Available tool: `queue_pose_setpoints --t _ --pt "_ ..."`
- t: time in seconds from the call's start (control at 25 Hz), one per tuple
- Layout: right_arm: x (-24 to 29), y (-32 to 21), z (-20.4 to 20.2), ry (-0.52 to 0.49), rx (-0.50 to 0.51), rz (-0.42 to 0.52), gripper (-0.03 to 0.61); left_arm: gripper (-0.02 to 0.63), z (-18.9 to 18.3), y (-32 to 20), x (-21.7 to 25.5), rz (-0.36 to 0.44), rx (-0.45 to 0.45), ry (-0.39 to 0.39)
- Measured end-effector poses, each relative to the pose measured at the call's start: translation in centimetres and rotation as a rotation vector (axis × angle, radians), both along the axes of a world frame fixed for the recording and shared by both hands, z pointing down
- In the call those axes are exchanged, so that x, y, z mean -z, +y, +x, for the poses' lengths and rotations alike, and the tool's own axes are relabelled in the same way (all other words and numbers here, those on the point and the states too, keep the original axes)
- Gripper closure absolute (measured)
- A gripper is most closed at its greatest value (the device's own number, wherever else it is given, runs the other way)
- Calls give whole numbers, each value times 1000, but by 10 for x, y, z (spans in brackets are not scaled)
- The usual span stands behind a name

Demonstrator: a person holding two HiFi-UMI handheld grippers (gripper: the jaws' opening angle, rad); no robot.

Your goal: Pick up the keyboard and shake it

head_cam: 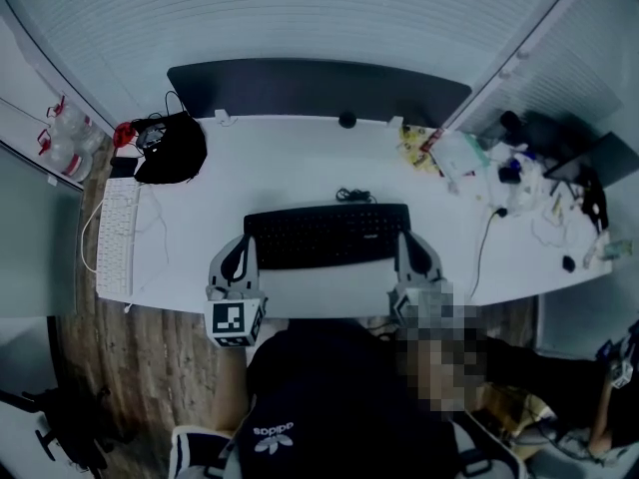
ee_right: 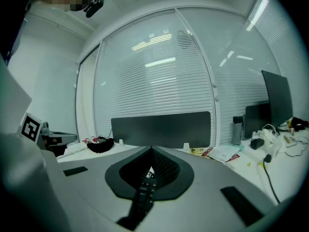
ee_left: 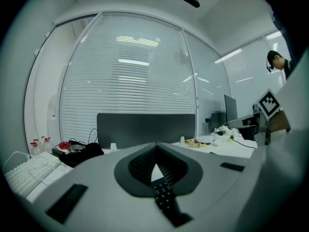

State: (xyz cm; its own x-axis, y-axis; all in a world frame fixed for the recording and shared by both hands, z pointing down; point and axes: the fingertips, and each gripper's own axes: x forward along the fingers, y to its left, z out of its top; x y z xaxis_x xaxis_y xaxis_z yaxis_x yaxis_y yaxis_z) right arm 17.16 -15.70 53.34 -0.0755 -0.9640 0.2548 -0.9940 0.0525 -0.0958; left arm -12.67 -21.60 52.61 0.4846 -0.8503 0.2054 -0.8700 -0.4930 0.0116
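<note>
Black keyboard (head_cam: pixel 326 235) sits at the middle of the white desk's (head_cam: pixel 280 158) front edge; left gripper (head_cam: pixel 246 247) has its jaws drawn together on the keyboard's left end; right gripper (head_cam: pixel 405 247) likewise clamps the right end.

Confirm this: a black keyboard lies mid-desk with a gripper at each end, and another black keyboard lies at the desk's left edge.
Wrong in one respect: the left-edge keyboard is white, not black, as the head view shows. The rest stands.
</note>
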Motion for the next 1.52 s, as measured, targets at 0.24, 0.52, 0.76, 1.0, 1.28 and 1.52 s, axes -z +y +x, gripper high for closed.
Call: queue_pose_setpoints --t 0.24,0.52,0.76,1.0,1.28,1.52 --pt "7 -8 15 -3 34 2 575 617 10 2 6 -12 27 12" --pt "6 -15 21 -15 41 -1 575 617 11 0 5 -27 59 17" --pt "6 -15 17 -19 65 3 575 617 4 -3 0 -23 69 -2" --pt "-4 -20 23 -19 78 -23 571 593 -13 -14 -19 -93 112 -2" --pt "-52 -29 36 -6 107 -167 454 471 -17 -22 -71 -256 58 4" --pt "-84 -45 49 5 119 -260 417 434 -17 -32 -121 -418 41 11"
